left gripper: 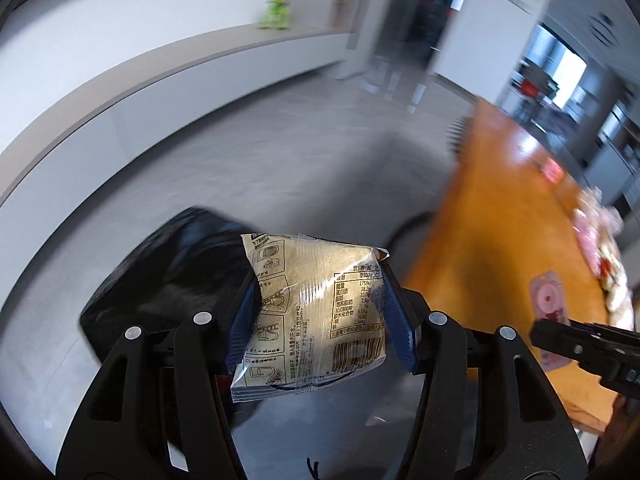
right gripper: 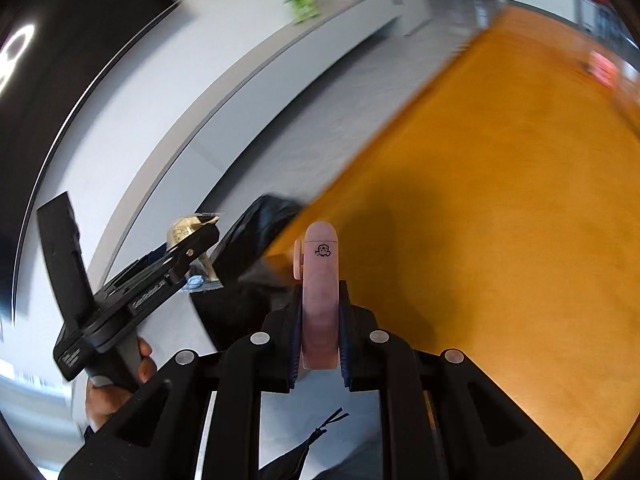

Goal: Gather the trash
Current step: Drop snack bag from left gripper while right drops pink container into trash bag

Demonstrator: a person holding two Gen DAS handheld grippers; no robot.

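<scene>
I'm squeezing a snack packet [left gripper: 316, 312] in my L gripper [left gripper: 320, 316] & a pink thing [right gripper: 320, 300], maybe a pouch, in my R gripper [right gripper: 320, 336], carrying both to the black bin bag [left gripper: 168, 280].

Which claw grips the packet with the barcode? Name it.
The left claw: it clamps the clear beige packet printed with a barcode. The right claw pinches a plain pink container instead.

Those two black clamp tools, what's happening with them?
A person holds one in each hand and is gathering trash. The left gripper has its fingers shut on a clear food packet, over a black trash bag on the floor. The right gripper pinches a flat pink item beside the orange table, where more wrappers lie.
</scene>
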